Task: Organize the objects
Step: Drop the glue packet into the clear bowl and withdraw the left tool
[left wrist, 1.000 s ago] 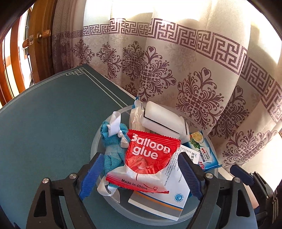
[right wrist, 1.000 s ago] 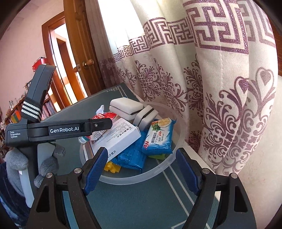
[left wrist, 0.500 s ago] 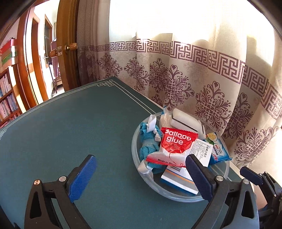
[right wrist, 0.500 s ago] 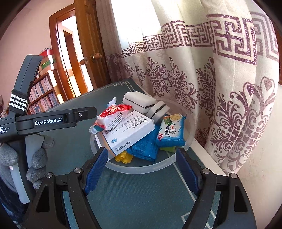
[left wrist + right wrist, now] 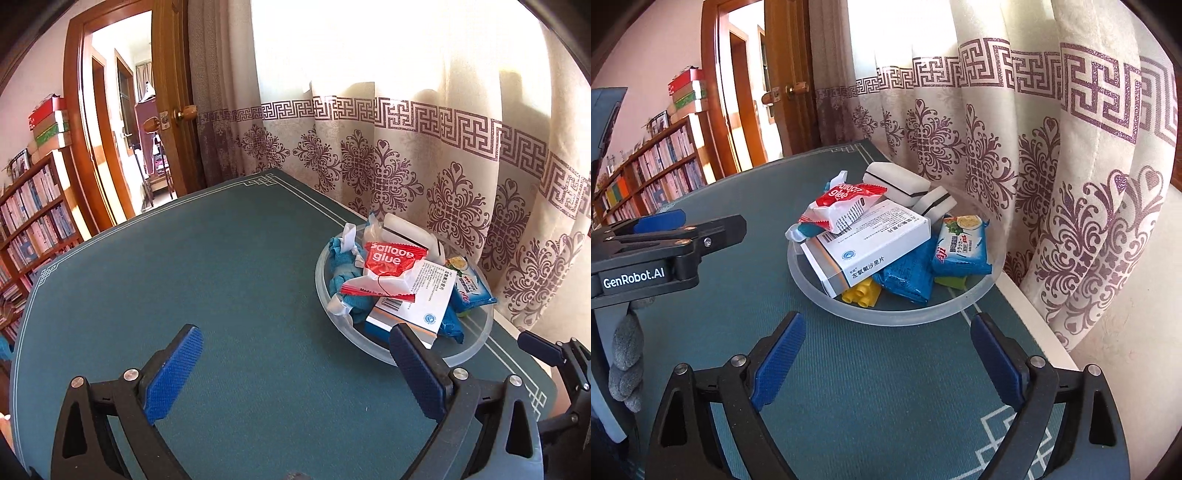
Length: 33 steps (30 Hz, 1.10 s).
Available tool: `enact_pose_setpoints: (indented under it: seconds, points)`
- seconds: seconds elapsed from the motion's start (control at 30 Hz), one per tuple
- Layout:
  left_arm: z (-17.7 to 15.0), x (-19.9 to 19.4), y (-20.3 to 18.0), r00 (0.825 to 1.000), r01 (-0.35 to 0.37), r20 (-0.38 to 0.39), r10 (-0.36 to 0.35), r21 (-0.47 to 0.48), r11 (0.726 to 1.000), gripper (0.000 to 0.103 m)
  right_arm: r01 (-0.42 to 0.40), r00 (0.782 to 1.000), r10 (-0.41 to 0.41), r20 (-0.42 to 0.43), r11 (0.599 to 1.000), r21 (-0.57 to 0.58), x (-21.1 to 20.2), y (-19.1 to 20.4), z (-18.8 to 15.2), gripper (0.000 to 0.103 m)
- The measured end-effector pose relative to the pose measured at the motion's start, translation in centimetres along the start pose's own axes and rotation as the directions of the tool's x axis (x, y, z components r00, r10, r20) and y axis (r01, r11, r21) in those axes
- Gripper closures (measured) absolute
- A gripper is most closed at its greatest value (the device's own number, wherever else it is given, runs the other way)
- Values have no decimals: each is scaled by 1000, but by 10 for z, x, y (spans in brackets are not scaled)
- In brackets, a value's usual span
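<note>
Frosted plastic bowl (image 5: 886,314) on green table (image 5: 221,277), beside curtain | holds red Balloon glue packet (image 5: 388,264), white medicine box (image 5: 871,243) | left gripper (image 5: 295,369) spread, empty | right gripper (image 5: 886,354) spread, empty

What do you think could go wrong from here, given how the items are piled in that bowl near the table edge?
1. The red balloon glue packet lies loosely on the tilted white medicine box; nudging either could slide it out of the clear bowl.
2. The bowl sits close to the table edge by the curtain, so a push might shift it off.
3. Both the left gripper and the right gripper are open and empty; they may collide reaching in together.
</note>
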<state>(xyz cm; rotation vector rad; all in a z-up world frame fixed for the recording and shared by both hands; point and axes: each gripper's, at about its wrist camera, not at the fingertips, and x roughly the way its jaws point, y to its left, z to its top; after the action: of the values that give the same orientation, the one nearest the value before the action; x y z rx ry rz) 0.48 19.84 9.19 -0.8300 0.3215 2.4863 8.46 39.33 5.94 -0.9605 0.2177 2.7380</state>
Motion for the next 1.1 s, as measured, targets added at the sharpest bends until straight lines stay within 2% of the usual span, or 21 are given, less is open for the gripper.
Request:
enact_pose_setpoints:
  seconds: [0.17,0.4,0.9,1.1]
  points:
    - [-3,-6,4,1000,27,12,-27,-26,999,0,20,1000,-20,4,1000,-4,-5,1,0,10]
    - [-8,-9,-2,999,44,18,-44,0,999,0,56,998,-56,23,998,-9,-9,0,4,6]
    - [-17,-9,-21,996,86,-8,-85,58,995,0,100,995,-100,-7,994,-47,0,0,0,6]
    - [-18,-9,-21,993,114,-10,-113,48,992,0,115,993,-117,-25,992,-53,7,-2,-3,6]
